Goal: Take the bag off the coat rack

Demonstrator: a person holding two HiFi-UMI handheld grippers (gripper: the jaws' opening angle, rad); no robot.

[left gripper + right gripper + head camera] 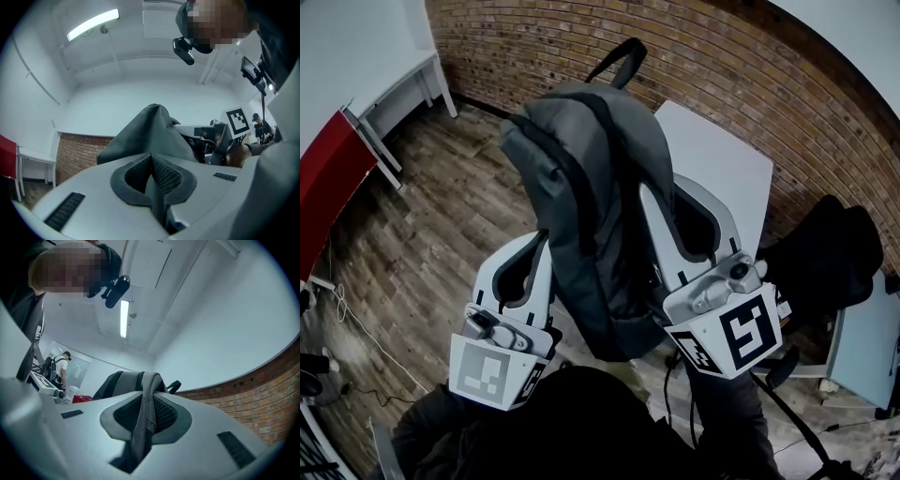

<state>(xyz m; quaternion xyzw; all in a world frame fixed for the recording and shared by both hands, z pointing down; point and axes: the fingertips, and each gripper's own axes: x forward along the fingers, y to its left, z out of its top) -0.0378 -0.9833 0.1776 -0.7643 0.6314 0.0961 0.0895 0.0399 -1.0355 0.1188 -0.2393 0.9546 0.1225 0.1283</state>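
A grey backpack (591, 187) with a black top handle (622, 58) hangs upright in the air between my two grippers; no coat rack is in view. My left gripper (544, 248) is at its lower left side, shut on a fold of the bag's grey fabric (150, 133). In the left gripper view the pads (164, 176) meet on that fabric. My right gripper (667, 197) is on the bag's right side, shut on a grey woven strap (142, 427) that runs down between its pads. The bag's top (124, 383) shows beyond the right jaws.
A white table (727, 164) stands against the brick wall (750, 75) behind the bag. A black chair with dark cloth (825, 253) is at the right. A red panel (323, 178) and a white desk (403, 80) are at the left. A person (61, 364) stands far off.
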